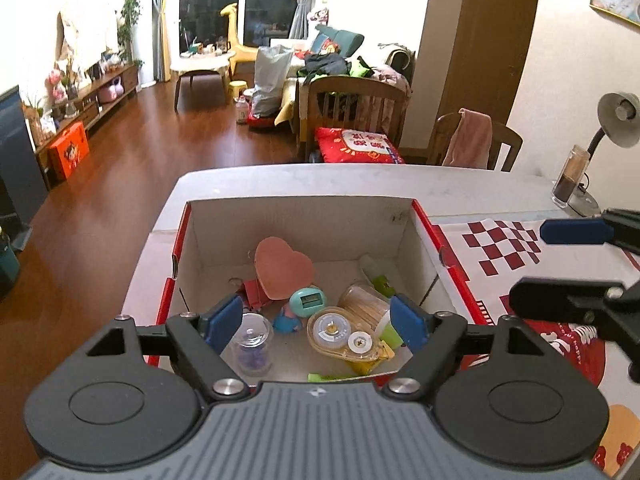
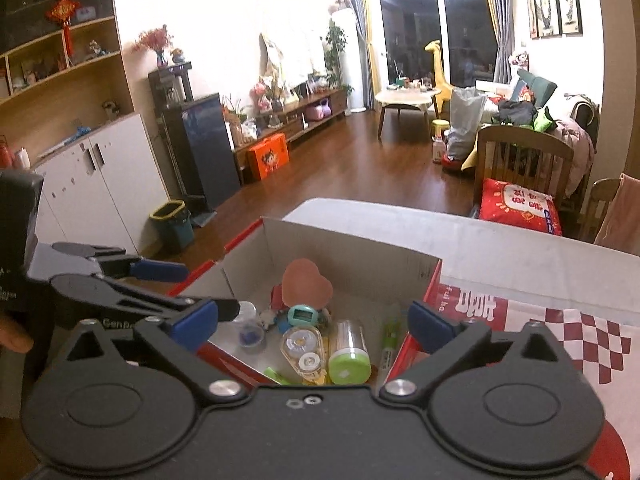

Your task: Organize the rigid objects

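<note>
Your left tool [image 1: 318,320] hung wide open and empty directly above the white-lined red cardboard box [image 1: 404,220]; your right tool [image 2: 314,326], likewise open, stood beside it.

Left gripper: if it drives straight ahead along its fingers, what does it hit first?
Probably the correction tape dispenser in the open box; it lies nearest between the open left gripper fingers, beside the toothpick jar. Depth is uncertain.

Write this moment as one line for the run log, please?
left gripper: open, empty | right gripper: open, empty | both above box | heart, tape dispenser inside
</note>
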